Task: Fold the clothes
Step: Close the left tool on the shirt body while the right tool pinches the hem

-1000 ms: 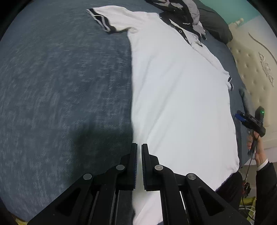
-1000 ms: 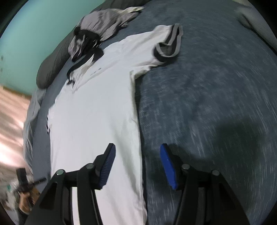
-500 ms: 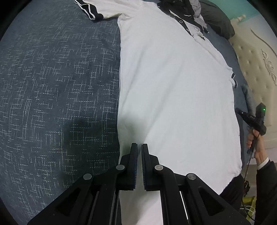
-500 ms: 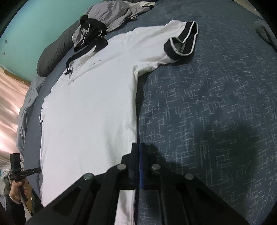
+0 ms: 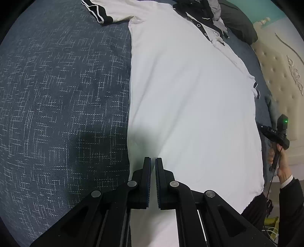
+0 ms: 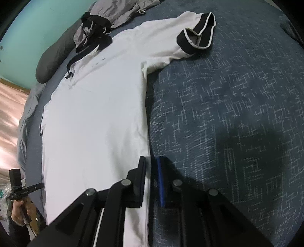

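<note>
White polo (image 5: 190, 104) flat on blue bedspread (image 5: 57, 95), left gripper (image 5: 153, 161) closed over its left edge near hem, right gripper (image 6: 151, 161) jaws just reopened slightly, straddling its right edge, grey garment (image 6: 117, 11) beyond collar.

Right gripper (image 6: 151, 167) fingers snapped shut from wide, now reopening slightly astride white polo shirt (image 6: 95, 123) side edge

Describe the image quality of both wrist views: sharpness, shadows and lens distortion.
Left wrist view: sharp; strong fisheye bend and dark corners; a shadow falls across the bedspread and the edge of the white shirt ahead of the left gripper. Right wrist view: also sharp and bowed; a large shadow lies on the bedspread beside the right gripper.
</note>
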`<state>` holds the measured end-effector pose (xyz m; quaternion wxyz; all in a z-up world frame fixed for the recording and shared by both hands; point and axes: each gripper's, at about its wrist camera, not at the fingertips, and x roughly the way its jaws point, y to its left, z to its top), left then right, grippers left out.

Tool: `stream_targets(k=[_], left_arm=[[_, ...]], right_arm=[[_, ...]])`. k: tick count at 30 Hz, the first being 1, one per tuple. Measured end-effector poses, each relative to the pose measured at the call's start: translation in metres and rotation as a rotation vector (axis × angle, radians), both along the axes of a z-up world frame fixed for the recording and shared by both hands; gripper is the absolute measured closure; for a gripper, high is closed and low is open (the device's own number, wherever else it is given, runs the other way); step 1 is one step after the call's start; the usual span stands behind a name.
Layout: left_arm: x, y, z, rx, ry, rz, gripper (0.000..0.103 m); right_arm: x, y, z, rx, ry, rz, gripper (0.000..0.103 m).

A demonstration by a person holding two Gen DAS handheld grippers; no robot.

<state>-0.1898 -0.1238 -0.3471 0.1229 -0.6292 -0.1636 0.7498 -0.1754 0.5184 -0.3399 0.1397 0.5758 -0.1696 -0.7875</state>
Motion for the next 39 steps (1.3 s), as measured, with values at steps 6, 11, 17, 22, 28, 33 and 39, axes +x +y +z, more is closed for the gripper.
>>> stream_targets(k=[6, 11, 17, 22, 28, 33, 39], left_arm=[[-0.004, 0.007, -0.004, 0.005, -0.006, 0.001, 0.098], [-0.008, 0.013, -0.005, 0.007, -0.008, 0.001, 0.098], [-0.013, 0.020, -0.007, 0.008, -0.012, 0.004, 0.098], [-0.018, 0.028, -0.008, 0.012, -0.014, 0.005, 0.098], [-0.020, 0.035, -0.006, 0.013, -0.011, -0.004, 0.098], [-0.001, 0.016, -0.002, 0.019, -0.008, -0.003, 0.098], [0.017, 0.016, -0.001, 0.027, -0.006, -0.003, 0.098]], right_arm=[[0.002, -0.001, 0.000, -0.001, 0.025, 0.019, 0.091], [0.006, -0.002, 0.001, 0.014, 0.042, 0.042, 0.100], [0.006, 0.010, 0.009, 0.018, 0.067, 0.004, 0.101], [0.004, 0.010, 0.007, 0.023, 0.062, -0.005, 0.101], [0.004, 0.013, 0.005, -0.018, 0.034, -0.030, 0.099], [0.015, 0.024, 0.016, -0.079, 0.022, -0.040, 0.068], [0.032, 0.018, 0.016, -0.056, -0.019, 0.023, 0.068]])
